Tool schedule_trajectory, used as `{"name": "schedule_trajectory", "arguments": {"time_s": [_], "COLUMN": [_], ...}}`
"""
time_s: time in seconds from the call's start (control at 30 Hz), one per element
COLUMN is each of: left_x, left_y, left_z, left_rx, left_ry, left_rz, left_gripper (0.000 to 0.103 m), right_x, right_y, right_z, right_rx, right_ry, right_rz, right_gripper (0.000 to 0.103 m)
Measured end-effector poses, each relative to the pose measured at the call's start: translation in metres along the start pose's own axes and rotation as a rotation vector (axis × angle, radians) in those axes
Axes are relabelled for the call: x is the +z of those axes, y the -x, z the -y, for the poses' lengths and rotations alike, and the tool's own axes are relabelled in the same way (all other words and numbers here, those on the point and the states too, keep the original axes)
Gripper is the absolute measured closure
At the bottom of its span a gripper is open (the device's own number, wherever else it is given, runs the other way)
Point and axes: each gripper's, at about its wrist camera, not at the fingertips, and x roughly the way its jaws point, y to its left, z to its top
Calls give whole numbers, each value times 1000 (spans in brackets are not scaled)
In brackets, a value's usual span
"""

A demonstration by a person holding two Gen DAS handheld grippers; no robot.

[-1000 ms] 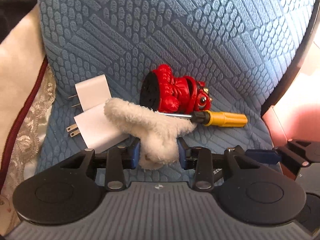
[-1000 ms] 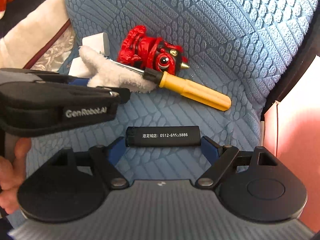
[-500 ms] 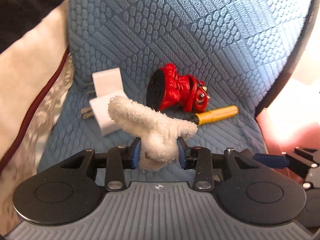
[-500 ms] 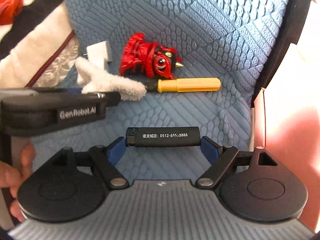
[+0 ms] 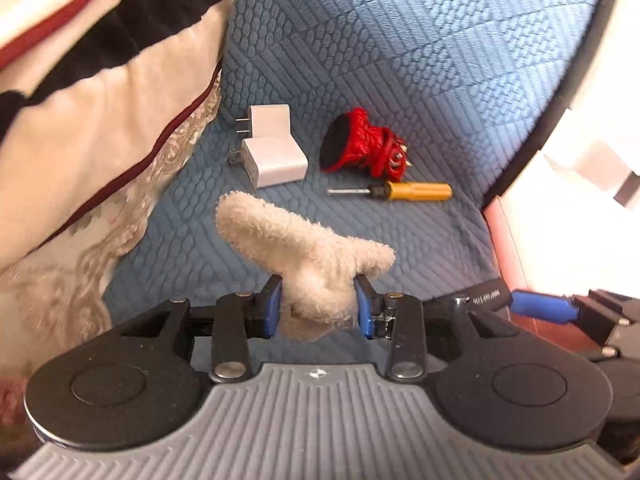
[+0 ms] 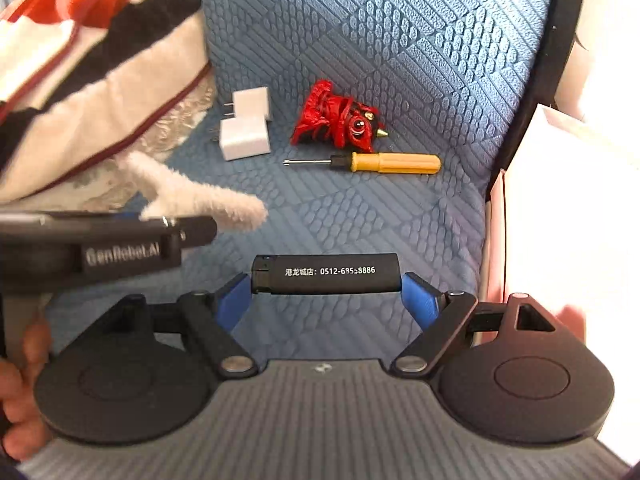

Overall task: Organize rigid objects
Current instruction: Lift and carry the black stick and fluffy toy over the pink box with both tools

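1. Black printed lighter (image 6: 326, 274) lies crosswise, gripped end to end by the right gripper (image 6: 326, 292); the left wrist view shows only its tip.
2. Left gripper (image 5: 316, 306) fingers (image 5: 267, 306) clench a fluffy white plush piece (image 5: 304, 252) above the blue cushion (image 5: 400, 60), near the chargers (image 5: 272, 148), red figurine (image 5: 366, 146) and screwdriver (image 5: 394, 191).

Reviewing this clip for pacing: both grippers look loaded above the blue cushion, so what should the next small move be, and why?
Probably carry both loads clear of the cushion to a drop-off spot; none is in view. The left gripper is shut on the fluffy white piece, the right gripper on the black lighter, both lifted, so neither can take the screwdriver, red figurine or two chargers.
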Motion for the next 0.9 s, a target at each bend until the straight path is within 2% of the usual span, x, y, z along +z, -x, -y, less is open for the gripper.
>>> {"name": "schedule_trajectory", "arguments": {"time_s": [0.37, 0.53, 0.73, 0.9], "left_x": [-28, -36, -26, -11], "left_y": [50, 70, 90, 113], "left_z": [-2, 4, 19, 36], "left_rx": [-50, -81, -75, -75], "left_ry": [32, 50, 34, 34], "left_rz": [-9, 7, 9, 14], "left_gripper": [61, 61, 61, 61], "right_x": [-34, -43, -46, -34], "right_y": [61, 80, 103, 126], "right_z": [-9, -1, 1, 9], "right_rx": [-20, 4, 18, 38], "right_ry": [39, -22, -51, -54], "right_rz": [100, 103, 136, 164], "right_gripper": [19, 19, 19, 19]}}
